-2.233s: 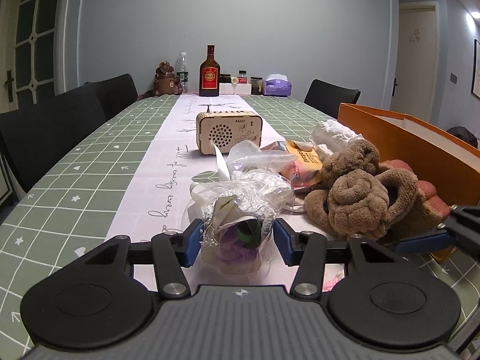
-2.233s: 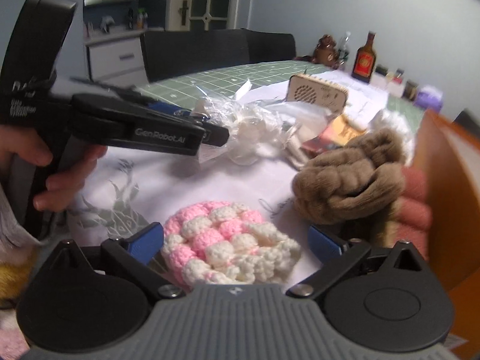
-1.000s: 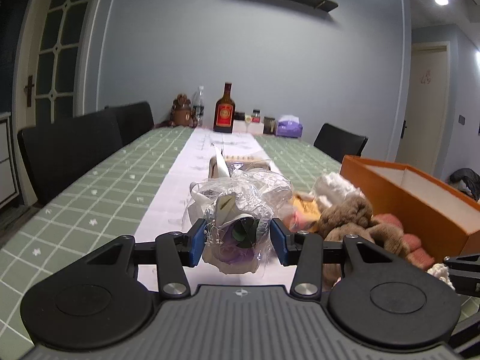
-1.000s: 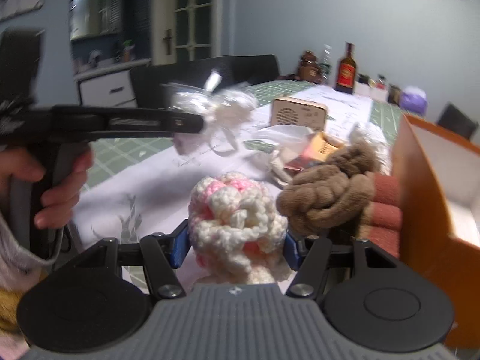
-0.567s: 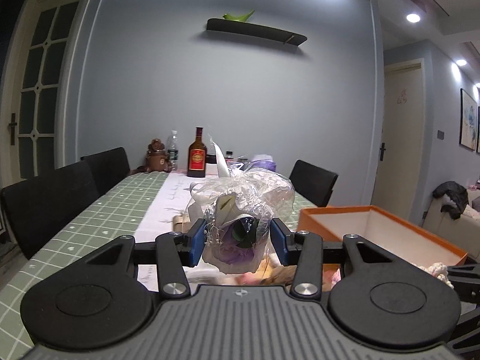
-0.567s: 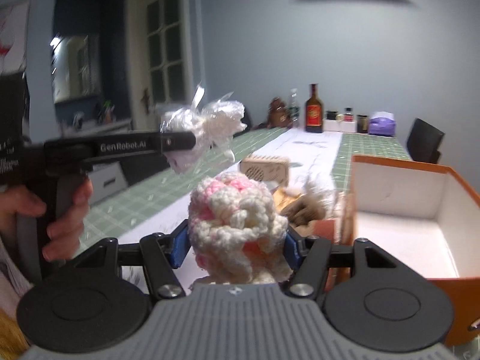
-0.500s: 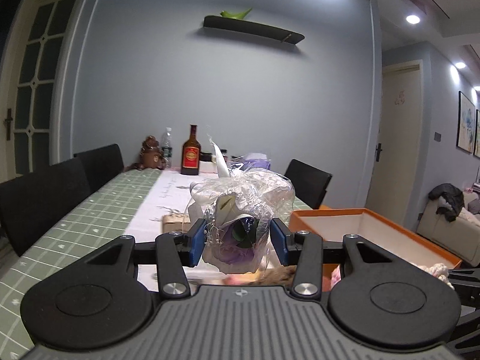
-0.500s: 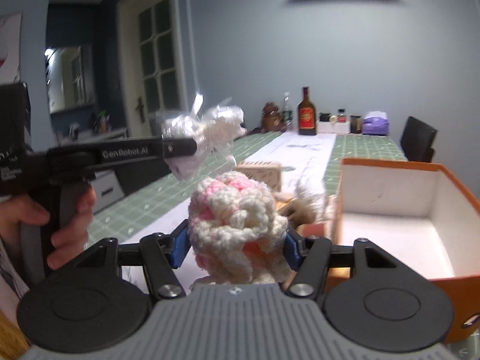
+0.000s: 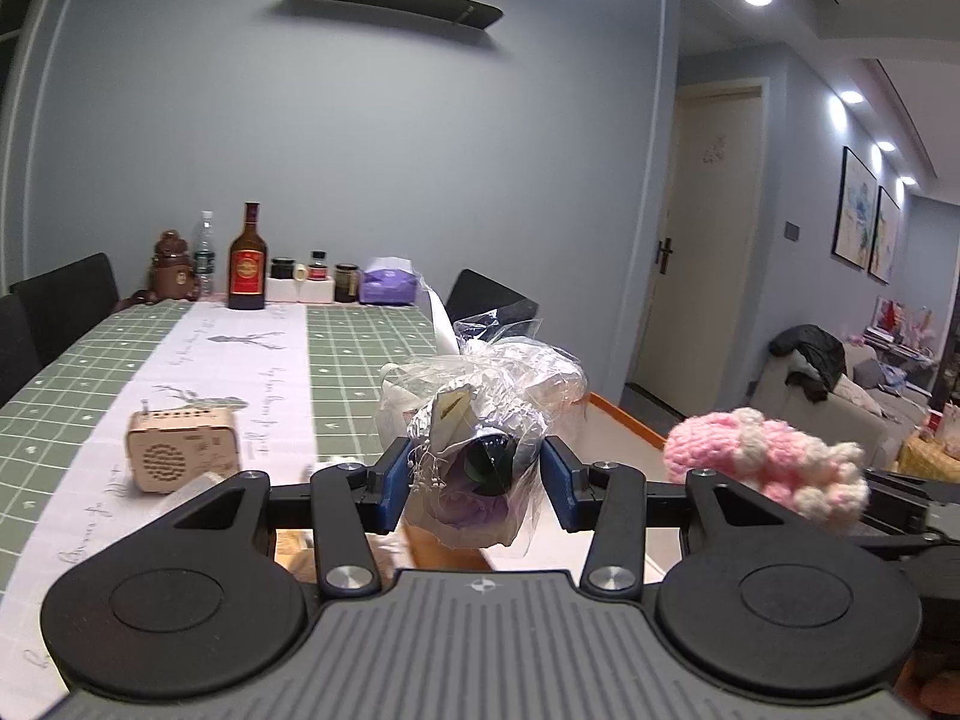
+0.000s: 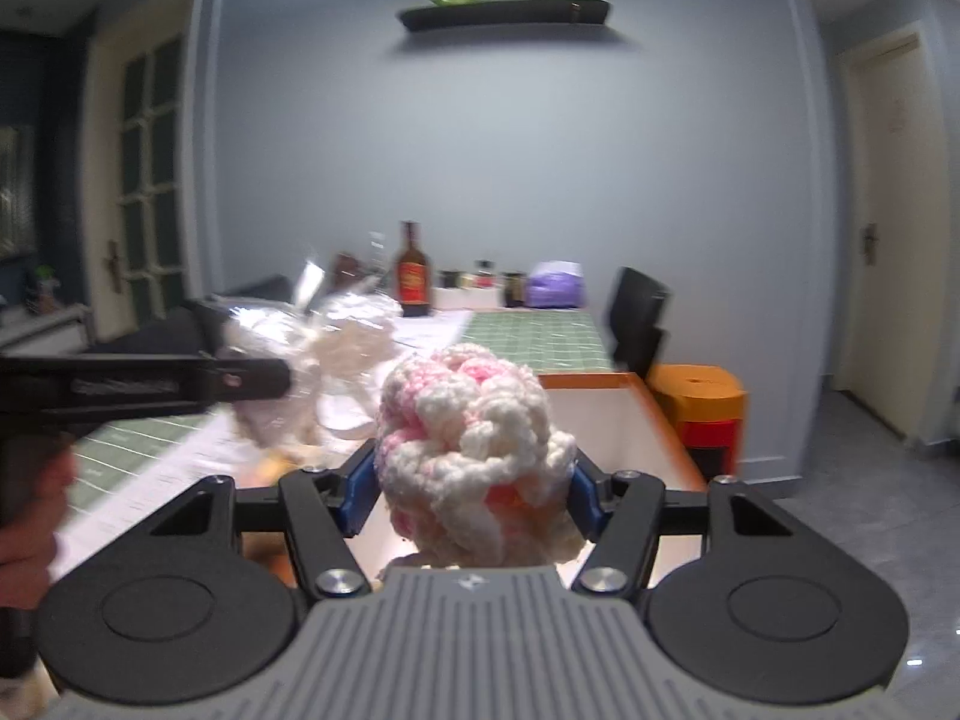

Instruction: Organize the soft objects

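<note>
Here the left hand-held gripper (image 9: 475, 483) clamps a wrapped bouquet (image 9: 480, 420); the right hand-held gripper (image 10: 468, 495) clamps a crocheted ball (image 10: 474, 450) above the orange box (image 10: 600, 402).

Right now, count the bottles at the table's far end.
2: a brown bottle with a red label, and a clear bottle just left of it, beside the bear. Others may be hidden.

Your left gripper (image 9: 477, 483) squeezes a crinkly plastic-wrapped bundle (image 9: 480, 420) up in the air, right of the little wooden radio (image 9: 180, 447).
</note>
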Demonstrator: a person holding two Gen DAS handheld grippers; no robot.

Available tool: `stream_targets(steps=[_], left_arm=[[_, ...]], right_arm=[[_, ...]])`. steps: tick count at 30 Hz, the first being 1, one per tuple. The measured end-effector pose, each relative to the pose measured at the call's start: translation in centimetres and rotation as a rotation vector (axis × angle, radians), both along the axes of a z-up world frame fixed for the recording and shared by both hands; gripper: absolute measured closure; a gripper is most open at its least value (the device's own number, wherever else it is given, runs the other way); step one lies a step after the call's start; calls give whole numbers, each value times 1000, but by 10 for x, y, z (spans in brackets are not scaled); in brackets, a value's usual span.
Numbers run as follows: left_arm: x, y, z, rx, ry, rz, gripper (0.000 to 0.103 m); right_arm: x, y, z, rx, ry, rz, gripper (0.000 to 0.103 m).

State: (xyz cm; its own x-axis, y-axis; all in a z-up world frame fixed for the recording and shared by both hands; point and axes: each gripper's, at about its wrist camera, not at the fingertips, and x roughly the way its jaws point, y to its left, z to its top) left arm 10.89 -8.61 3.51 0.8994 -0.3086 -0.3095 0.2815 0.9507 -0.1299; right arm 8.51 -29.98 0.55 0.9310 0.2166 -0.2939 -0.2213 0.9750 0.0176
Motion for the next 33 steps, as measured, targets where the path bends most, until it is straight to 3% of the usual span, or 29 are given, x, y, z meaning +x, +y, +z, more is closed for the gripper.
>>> stream_targets(steps=[8,17,20,23,28,33], left_arm=[[28,-20,-8,-6,122,-50,51],[57,-50,-32,71,307,-114,51],[58,-52,-42,86,354,-136,51],[51,-56,-46,132,331,-163,46],[35,-62,-44,188,286,-194,26],[20,-55,-34,161,240,-213,19]], right_arm=[[42,-11,-8,-98,79,-67,41],[67,-15,-13,-194,127,-82,42],[71,-18,-16,-180,142,-100,42],[73,-24,-18,-171,158,-116,41],[76,-27,-19,-168,179,-124,41],[74,-29,-20,-152,207,-120,41]])
